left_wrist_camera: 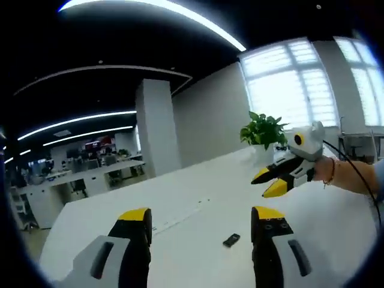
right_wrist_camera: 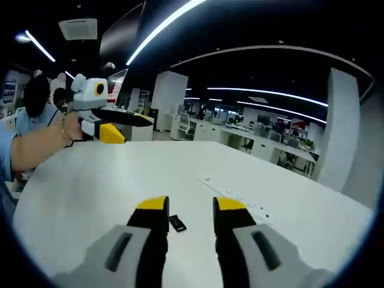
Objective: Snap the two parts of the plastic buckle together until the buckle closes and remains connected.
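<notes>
Left fingers: two grey jaws with yellow tips rise from the bottom of the left gripper view; the left gripper [left_wrist_camera: 202, 217] stands wide open, with nothing between the tips.
Right fingers: grey jaws with yellow tips in the right gripper view; the right gripper [right_wrist_camera: 191, 205] is open by a narrower gap and holds nothing.
Buckle: a small black plastic buckle piece [left_wrist_camera: 231, 240] lies flat on the table between the left gripper's tips, closer to the right-hand one. In the right gripper view the same small dark piece [right_wrist_camera: 177, 223] lies just beside the left-hand tip, inside the gap. Too small to tell whether it is one part or two joined.
Table: a large white table [left_wrist_camera: 198, 186] bears the buckle; a faint seam line with small marks runs across it [right_wrist_camera: 240, 195].
Other gripper, left gripper view: the right gripper comes in from the right, held by a hand with a bracelet on the wrist, above the table and well apart from the buckle, yellow tips slightly parted.
Other gripper, right gripper view: the left gripper comes in from the left, held up above the table's far edge.
Plant: a green leafy potted plant [left_wrist_camera: 263, 129] stands at the table's far end, near bright shuttered windows [left_wrist_camera: 291, 84].
Background: a white square pillar [left_wrist_camera: 157, 127], rows of office desks [right_wrist_camera: 264, 144], long ceiling light strips [left_wrist_camera: 162, 9].
</notes>
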Tool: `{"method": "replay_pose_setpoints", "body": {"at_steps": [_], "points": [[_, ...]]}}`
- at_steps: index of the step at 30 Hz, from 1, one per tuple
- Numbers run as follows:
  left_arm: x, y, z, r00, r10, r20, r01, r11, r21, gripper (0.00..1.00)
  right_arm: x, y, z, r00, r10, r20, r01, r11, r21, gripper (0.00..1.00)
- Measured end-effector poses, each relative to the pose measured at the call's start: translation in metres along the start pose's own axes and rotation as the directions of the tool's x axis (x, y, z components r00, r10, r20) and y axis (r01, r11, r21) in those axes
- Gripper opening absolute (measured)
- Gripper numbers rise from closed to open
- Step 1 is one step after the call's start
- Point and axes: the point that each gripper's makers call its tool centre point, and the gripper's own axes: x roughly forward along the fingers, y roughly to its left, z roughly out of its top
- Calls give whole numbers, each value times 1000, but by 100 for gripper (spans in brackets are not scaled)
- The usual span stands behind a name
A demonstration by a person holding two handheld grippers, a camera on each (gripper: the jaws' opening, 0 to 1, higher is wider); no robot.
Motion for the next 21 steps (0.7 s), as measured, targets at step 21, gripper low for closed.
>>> {"method": "replay_pose_setpoints", "body": {"at_steps": [21], "points": [[-115, -9, 12, 967, 209, 148, -204, 978, -48, 70, -108, 13, 15, 973, -225, 50, 229, 967, -107, 39]]}}
